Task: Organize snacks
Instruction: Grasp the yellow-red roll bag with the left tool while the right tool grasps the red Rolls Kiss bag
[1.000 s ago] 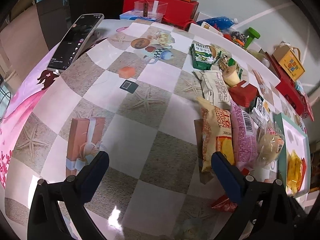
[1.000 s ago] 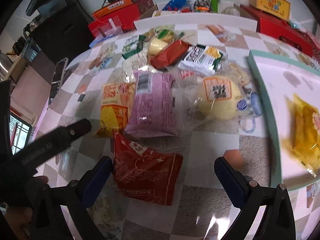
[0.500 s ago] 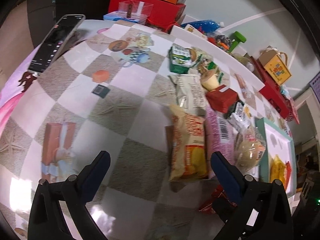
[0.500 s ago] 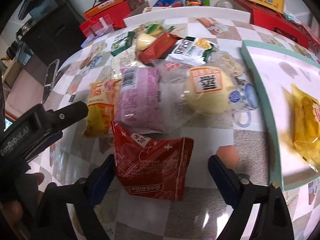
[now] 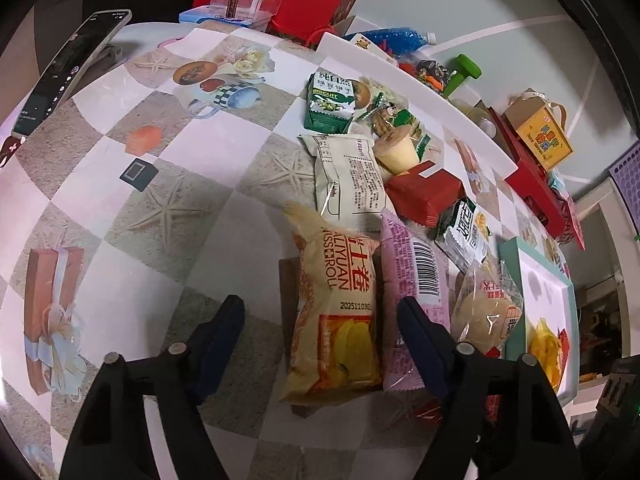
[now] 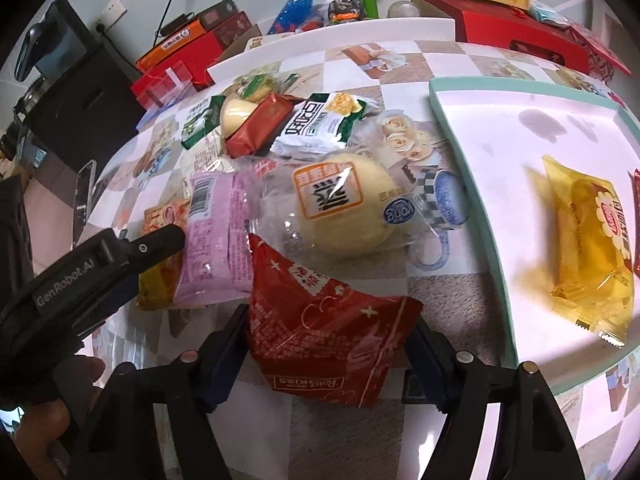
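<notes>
The right gripper (image 6: 326, 354) has been brought down over the red packet (image 6: 324, 332) within the last second; its fingers, previously spread wide with the packet lying ahead of them, now flank the packet's two side edges. Contact appears made on both sides, but whether real clamping force is applied cannot be told; the jaws are judged closed on the packet, with a little doubt. The packet lies just left of the teal tray (image 6: 468, 184), on the table. Judgement: a pick is in hand, and the tray is the likely destination.

The left gripper (image 5: 320, 332) has been shifted toward the snack pile. Its jaws are held apart, straddling the swiss-roll bag (image 5: 340, 312) without evident grip; the right-hand finger overlaps the pink packet (image 5: 416, 280).

Count, relative to the tray:
- On the tray: one yellow packet (image 6: 588, 252), fully seen; a red edge is glimpsed at the frame border, identity not determined.
- Left of the tray, on the table: one round bun in clear wrap (image 6: 340, 208), one pink packet, one swiss-roll bag, one red packet.
- Farther left and back: one white-and-green packet (image 6: 316, 128), one red foil bar (image 6: 260, 132), one pudding cup (image 5: 396, 152), one beige packet (image 5: 352, 176), one green biscuit packet (image 5: 330, 100). Smaller wrapped sweets behind these cannot be counted.
</notes>
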Demonstrator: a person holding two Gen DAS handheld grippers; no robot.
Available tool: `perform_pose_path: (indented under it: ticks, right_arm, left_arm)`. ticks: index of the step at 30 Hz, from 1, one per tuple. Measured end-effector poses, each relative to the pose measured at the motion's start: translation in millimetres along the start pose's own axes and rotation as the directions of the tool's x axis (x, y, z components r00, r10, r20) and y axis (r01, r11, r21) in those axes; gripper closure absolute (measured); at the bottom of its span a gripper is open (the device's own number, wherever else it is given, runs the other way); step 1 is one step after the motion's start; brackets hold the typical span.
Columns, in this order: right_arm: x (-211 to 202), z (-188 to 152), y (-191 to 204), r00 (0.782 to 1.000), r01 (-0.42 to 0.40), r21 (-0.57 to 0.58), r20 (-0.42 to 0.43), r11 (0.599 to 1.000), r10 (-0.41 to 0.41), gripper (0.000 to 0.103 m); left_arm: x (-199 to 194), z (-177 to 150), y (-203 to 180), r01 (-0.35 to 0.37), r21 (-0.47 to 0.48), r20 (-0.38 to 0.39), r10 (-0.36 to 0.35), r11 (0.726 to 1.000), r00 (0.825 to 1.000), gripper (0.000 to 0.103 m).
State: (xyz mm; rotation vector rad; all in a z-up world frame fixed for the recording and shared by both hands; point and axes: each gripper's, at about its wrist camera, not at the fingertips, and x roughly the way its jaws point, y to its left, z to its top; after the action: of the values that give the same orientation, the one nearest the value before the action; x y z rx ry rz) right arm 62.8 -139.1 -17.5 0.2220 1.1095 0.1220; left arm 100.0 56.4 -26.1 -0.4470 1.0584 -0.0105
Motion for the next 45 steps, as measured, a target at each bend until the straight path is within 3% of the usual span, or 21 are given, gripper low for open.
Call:
perform_pose_path:
  ticks: [5,8,12,33,45]
  right_arm:
    - [0.1,1.6,-3.8,1.000,-0.011,0.015,0.012,1.000,0.011,0.036]
    - [-0.9,2.3,-4.8,1.000,-0.012,0.018,0.017,1.000,0.012,0.040]
    - [-3.5,2.8,-5.2,1.000,-0.016,0.017,0.026,1.000,0.015,0.044]
    - [-27.6,6.4,-5.5,0.995,-0.059,0.020,0.087,0.998,0.057,0.045]
    - [-70.3,15.7,-11.2,0.976,-0.081,0.020,0.206,0.996,0.075,0.045]
  left_arm:
    - [0.9,-0.4,-2.7,-0.054,0.038,0.009,0.054,0.998,0.999,0.040]
    - [0.1,0.0,1.2,-0.028,0.026,0.007,0.028,0.999,1.000,0.061]
    - [-1.2,-0.8,4.6,-0.007,0.012,0.008,0.006,1.000,1.000,0.065]
    - [-24.8,-0.4,2.9,-0.005,0.008,0.062,0.005,1.000,0.998,0.067]
    - [-66.9,1.0,-17.5,0.032,0.052,0.173,-0.041,0.998,0.984,0.067]
